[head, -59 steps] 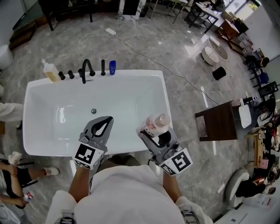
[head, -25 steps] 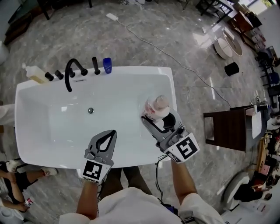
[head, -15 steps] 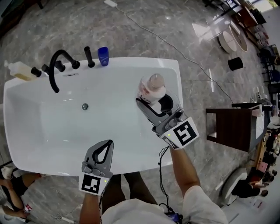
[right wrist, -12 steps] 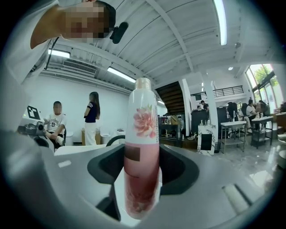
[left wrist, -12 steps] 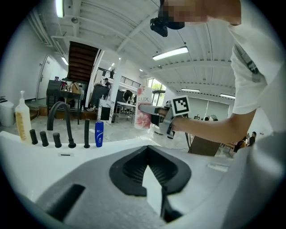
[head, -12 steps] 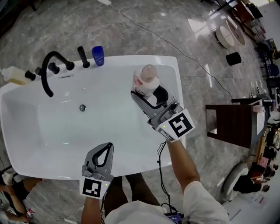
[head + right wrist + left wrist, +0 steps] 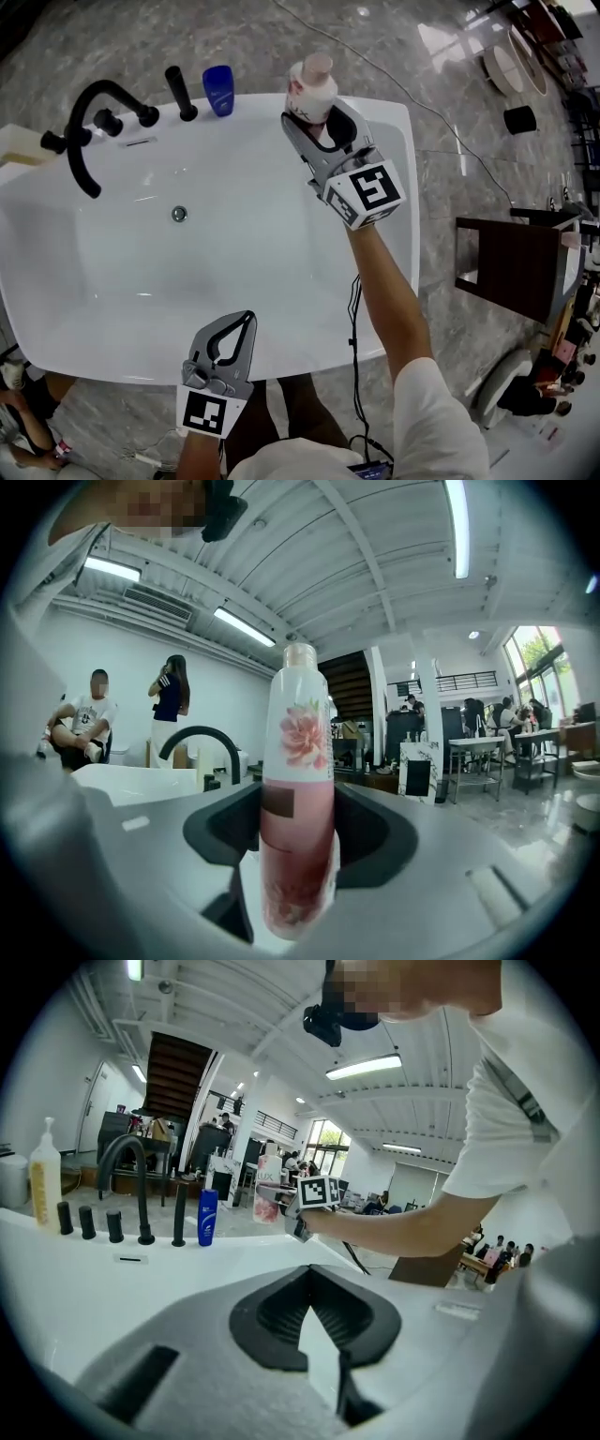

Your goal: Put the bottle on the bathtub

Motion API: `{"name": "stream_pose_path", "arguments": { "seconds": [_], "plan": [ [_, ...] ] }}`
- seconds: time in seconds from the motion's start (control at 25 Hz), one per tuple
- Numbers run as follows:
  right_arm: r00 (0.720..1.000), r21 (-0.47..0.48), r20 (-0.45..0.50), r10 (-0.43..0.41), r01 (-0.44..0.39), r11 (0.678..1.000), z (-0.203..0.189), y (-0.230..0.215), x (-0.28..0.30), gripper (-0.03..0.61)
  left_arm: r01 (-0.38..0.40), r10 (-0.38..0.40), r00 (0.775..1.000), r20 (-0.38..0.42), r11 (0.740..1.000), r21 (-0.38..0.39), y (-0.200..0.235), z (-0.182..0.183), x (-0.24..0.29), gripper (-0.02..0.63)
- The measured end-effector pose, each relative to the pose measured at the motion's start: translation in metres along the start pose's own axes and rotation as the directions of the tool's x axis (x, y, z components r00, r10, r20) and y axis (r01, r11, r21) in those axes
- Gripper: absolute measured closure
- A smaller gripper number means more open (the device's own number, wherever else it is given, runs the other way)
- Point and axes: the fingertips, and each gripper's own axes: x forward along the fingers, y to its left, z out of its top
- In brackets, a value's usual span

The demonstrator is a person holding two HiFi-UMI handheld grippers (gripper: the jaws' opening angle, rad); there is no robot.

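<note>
R gripper [image 7: 312, 112] jaws pinch bottle [image 7: 311, 80] over bathtub [image 7: 405, 202] rim; L gripper [image 7: 247, 319] jaws together.

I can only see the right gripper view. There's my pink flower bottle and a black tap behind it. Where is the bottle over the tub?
Observer: The head view shows the pink bottle upright at the far rim of the bathtub, with the right gripper shut on it. I cannot tell if it touches the rim.
Operator: Is any other bottle close by?
Observer: Yes, a blue bottle stands on that same rim, to the left of yours in the head view.
Operator: What's my other gripper doing?
Observer: The left gripper has its jaws together with nothing in them, over the near rim.
</note>
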Motion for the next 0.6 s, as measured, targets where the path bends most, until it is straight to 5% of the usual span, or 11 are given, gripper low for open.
{"name": "stream_pose_path", "arguments": {
  "seconds": [0.6],
  "plan": [
    [0.984, -0.009, -0.049, -0.172, 0.171, 0.985, -0.102, -0.063, 0.102, 0.336, -0.142, 0.137, 0.988, -0.072, 0.988, -0.067, 0.044, -0.056, -0.039, 0.606]
  ]
}}
